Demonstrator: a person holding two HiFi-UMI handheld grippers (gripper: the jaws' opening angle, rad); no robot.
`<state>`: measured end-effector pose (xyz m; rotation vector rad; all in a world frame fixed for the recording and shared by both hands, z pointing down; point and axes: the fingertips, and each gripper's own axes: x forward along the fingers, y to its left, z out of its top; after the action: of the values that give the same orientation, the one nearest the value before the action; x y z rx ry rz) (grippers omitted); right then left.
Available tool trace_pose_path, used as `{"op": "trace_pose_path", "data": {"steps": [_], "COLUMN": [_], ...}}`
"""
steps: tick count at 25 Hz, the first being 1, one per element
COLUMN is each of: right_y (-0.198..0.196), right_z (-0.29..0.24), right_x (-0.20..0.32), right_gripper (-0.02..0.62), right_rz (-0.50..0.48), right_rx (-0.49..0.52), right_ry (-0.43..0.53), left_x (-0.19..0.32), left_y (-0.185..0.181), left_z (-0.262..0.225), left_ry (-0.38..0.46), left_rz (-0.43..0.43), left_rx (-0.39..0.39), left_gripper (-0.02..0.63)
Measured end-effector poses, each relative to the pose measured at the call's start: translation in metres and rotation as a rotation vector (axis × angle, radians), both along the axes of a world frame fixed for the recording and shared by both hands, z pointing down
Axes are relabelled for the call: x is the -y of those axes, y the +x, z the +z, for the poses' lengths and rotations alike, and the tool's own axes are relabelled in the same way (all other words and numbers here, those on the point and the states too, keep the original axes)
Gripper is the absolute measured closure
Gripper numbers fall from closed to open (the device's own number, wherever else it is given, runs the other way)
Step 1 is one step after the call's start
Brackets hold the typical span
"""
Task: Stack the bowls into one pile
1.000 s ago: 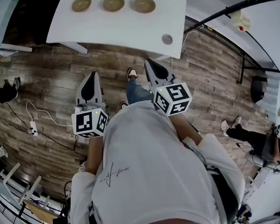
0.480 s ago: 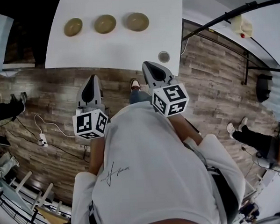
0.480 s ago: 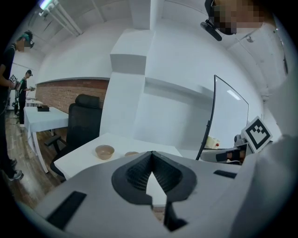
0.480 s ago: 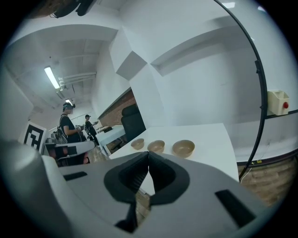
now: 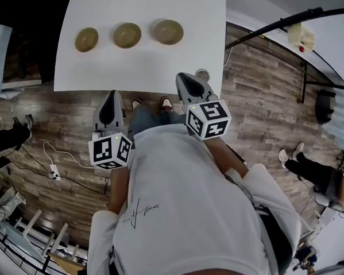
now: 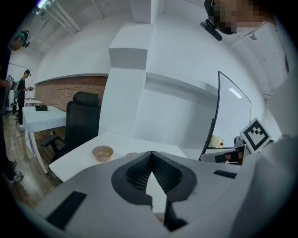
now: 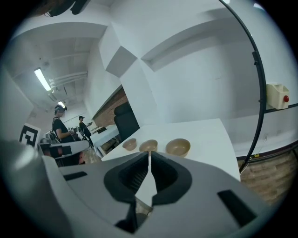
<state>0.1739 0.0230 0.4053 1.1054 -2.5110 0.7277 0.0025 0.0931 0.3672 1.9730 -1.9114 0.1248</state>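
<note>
Table [image 5: 148,66] is nearer now; three bowls [image 5: 127,34] wait unstacked while my left tongs [image 5: 112,100] and right tongs [image 5: 186,81] hang clenched, empty.

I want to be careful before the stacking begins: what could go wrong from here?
1. The left tool and right tool are both shut; unopened, they may push the bowls across the table.
2. The small round object at the table edge appears close to the right tool and could be knocked off.

Head view steeply down, gripper views forward (bowls [image 5: 127,34], table [image 5: 157,66] in all)
</note>
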Motion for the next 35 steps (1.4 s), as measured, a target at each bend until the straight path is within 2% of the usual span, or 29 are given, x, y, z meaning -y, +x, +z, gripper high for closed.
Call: {"op": "trace_pose_path", "data": {"steps": [7, 24, 29, 35], "right_y": [-0.020, -0.069, -0.081, -0.073], "right_z": [0.007, 0.006, 0.025, 0.047], "right_x": [0.026, 0.083, 0.086, 0.089], "right_gripper": [0.584, 0.584, 0.584, 0.584], "right_rz": [0.037, 0.255, 0.304, 0.364], "right_rx": [-0.016, -0.043, -0.100, -0.167], "right_ry": [-0.022, -0.051, -0.082, -0.110], "left_x": [0.034, 0.138, 0.151, 0.149], "left_y": [-0.029, -0.090, -0.103, -0.096], "left_z": [0.010, 0.014, 0.020, 0.035], "left_ry": [-0.011, -0.032, -0.031, -0.047], "left_rz": [0.025, 0.283, 0.356, 0.481], "left_rx": [-0.032, -0.025, -0.035, -0.040], "left_gripper": [0.603, 0.603, 0.603, 0.603]}}
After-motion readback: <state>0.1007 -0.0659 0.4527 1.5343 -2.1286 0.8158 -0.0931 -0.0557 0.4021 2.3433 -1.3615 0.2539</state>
